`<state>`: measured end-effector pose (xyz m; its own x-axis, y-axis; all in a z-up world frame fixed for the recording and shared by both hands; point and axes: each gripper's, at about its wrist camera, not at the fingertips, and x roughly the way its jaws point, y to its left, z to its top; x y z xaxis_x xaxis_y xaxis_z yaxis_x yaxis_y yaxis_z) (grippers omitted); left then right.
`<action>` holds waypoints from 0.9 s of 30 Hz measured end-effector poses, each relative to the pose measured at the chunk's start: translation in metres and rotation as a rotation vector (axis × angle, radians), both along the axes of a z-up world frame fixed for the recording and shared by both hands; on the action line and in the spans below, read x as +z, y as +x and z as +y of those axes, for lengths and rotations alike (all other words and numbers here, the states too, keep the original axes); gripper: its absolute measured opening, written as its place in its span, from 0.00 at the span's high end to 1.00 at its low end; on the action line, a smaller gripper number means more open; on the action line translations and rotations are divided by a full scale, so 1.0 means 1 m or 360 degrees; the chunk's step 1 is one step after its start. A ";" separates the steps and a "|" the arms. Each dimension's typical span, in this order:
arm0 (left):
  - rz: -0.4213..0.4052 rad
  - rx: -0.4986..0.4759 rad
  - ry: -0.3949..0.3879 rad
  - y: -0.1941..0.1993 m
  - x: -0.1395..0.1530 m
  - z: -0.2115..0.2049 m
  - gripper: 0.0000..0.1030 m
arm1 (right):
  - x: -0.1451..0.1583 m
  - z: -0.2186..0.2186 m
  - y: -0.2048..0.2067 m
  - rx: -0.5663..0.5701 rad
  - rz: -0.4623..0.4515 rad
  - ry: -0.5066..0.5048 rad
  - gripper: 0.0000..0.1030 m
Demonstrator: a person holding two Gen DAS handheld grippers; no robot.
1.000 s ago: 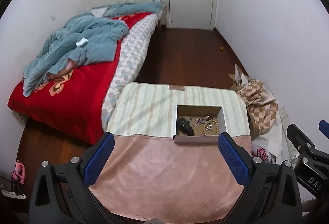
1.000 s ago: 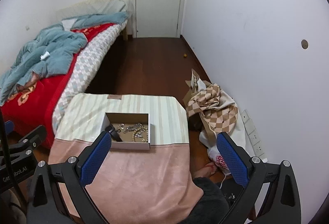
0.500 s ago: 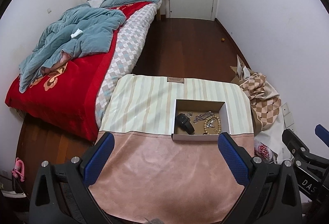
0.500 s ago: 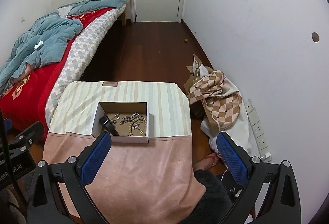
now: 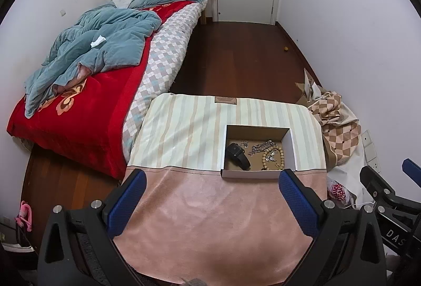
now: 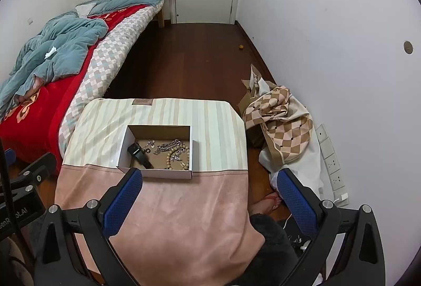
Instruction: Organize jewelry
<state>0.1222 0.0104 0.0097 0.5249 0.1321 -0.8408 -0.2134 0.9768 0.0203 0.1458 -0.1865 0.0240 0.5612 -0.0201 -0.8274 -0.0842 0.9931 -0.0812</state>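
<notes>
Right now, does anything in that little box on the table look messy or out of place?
Yes. In the cardboard box, the silver chain and the wooden bead bracelet lie overlapping in a loose heap, with a black watch lying slantwise beside them. Nothing has spilled onto the cloth, and both tongs are open and empty.

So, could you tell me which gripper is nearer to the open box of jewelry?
Roughly level, the right perhaps nearer. The right gripper hovers open with its left fingertip over the box's near-left corner; the left gripper hovers open, its right fingertip at the near-right corner.
</notes>
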 end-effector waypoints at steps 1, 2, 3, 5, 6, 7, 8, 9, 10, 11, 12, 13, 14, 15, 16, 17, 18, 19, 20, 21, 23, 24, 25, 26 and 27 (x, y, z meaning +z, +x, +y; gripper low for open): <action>0.0000 0.0001 0.0002 0.000 0.000 0.000 0.00 | 0.000 0.000 0.000 0.0000 -0.0001 -0.0003 0.00; 0.0002 0.0000 0.0002 0.000 -0.001 0.001 0.00 | 0.000 0.000 0.000 0.0000 0.0001 0.0001 0.00; 0.0002 0.0000 -0.0002 0.000 0.000 0.000 0.00 | 0.000 0.000 0.000 0.0003 0.0002 0.0002 0.00; 0.0005 0.0002 -0.0001 -0.001 -0.001 0.001 0.00 | -0.001 0.000 0.000 0.0008 0.0004 -0.0003 0.00; 0.0005 0.0001 -0.0002 -0.001 -0.001 0.001 0.00 | -0.001 0.000 0.001 0.0009 0.0004 -0.0004 0.00; 0.0006 0.0002 -0.0002 -0.001 -0.001 0.001 0.00 | 0.000 0.000 0.001 0.0008 0.0005 -0.0004 0.00; 0.0005 0.0003 0.0000 -0.002 -0.001 0.002 0.00 | -0.001 0.000 0.001 0.0010 0.0006 -0.0004 0.00; 0.0006 0.0000 -0.0002 -0.002 -0.001 0.001 0.00 | -0.001 0.000 0.001 0.0009 0.0006 -0.0001 0.00; 0.0006 -0.0001 -0.0003 -0.002 -0.001 0.002 0.00 | 0.000 0.000 0.000 0.0009 0.0006 -0.0001 0.00; 0.0003 0.0000 0.0000 -0.002 -0.001 0.001 0.00 | 0.000 0.000 0.000 0.0010 0.0005 -0.0001 0.00; 0.0005 0.0001 0.0002 -0.002 -0.001 0.001 0.00 | 0.000 0.000 0.000 0.0010 0.0005 -0.0001 0.00; 0.0006 0.0001 0.0001 -0.002 -0.002 0.002 0.00 | 0.000 0.000 0.000 0.0010 0.0004 0.0001 0.00; 0.0005 0.0003 -0.0002 -0.003 -0.002 0.002 0.00 | 0.000 0.000 0.000 0.0009 0.0002 0.0001 0.00; 0.0004 0.0003 -0.0002 -0.003 -0.002 0.002 0.00 | 0.000 0.000 -0.001 0.0010 0.0001 0.0001 0.00; 0.0006 0.0003 -0.0001 -0.003 -0.002 0.002 0.00 | 0.000 0.000 -0.001 0.0012 0.0000 0.0002 0.00; 0.0007 0.0002 -0.0004 -0.003 -0.003 0.003 0.00 | 0.000 0.000 -0.002 0.0013 0.0000 0.0002 0.00; 0.0007 0.0000 -0.0006 -0.005 -0.003 0.003 0.00 | 0.000 -0.001 -0.002 0.0013 -0.0003 0.0002 0.00; 0.0007 -0.0002 -0.0005 -0.006 -0.004 0.003 0.00 | 0.001 -0.001 -0.002 0.0014 -0.0004 0.0003 0.00; 0.0008 -0.0004 -0.0002 -0.006 -0.004 0.004 0.00 | 0.001 -0.001 -0.002 0.0015 -0.0005 0.0003 0.00; 0.0010 -0.0007 0.0001 -0.007 -0.005 0.004 0.00 | 0.002 -0.002 -0.002 0.0018 -0.0005 0.0003 0.00; 0.0014 -0.0007 0.0008 -0.007 -0.006 0.004 0.00 | 0.001 -0.002 -0.002 0.0021 -0.0004 -0.0002 0.00; 0.0015 -0.0006 0.0006 -0.008 -0.006 0.004 0.00 | 0.001 -0.002 -0.002 0.0023 -0.0003 -0.0004 0.00; 0.0016 -0.0007 0.0005 -0.008 -0.006 0.004 0.00 | 0.001 -0.002 -0.003 0.0023 -0.0001 -0.0004 0.00; 0.0015 -0.0010 0.0005 -0.008 -0.006 0.003 0.00 | 0.001 -0.002 -0.003 0.0024 0.0000 -0.0002 0.00; 0.0015 -0.0009 0.0008 -0.007 -0.006 0.002 0.00 | 0.001 -0.002 -0.002 0.0024 0.0001 -0.0003 0.00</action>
<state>0.1154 0.0127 0.0037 0.5176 0.1332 -0.8452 -0.2076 0.9778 0.0269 0.1434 -0.1886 0.0254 0.5610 -0.0129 -0.8277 -0.0994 0.9916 -0.0829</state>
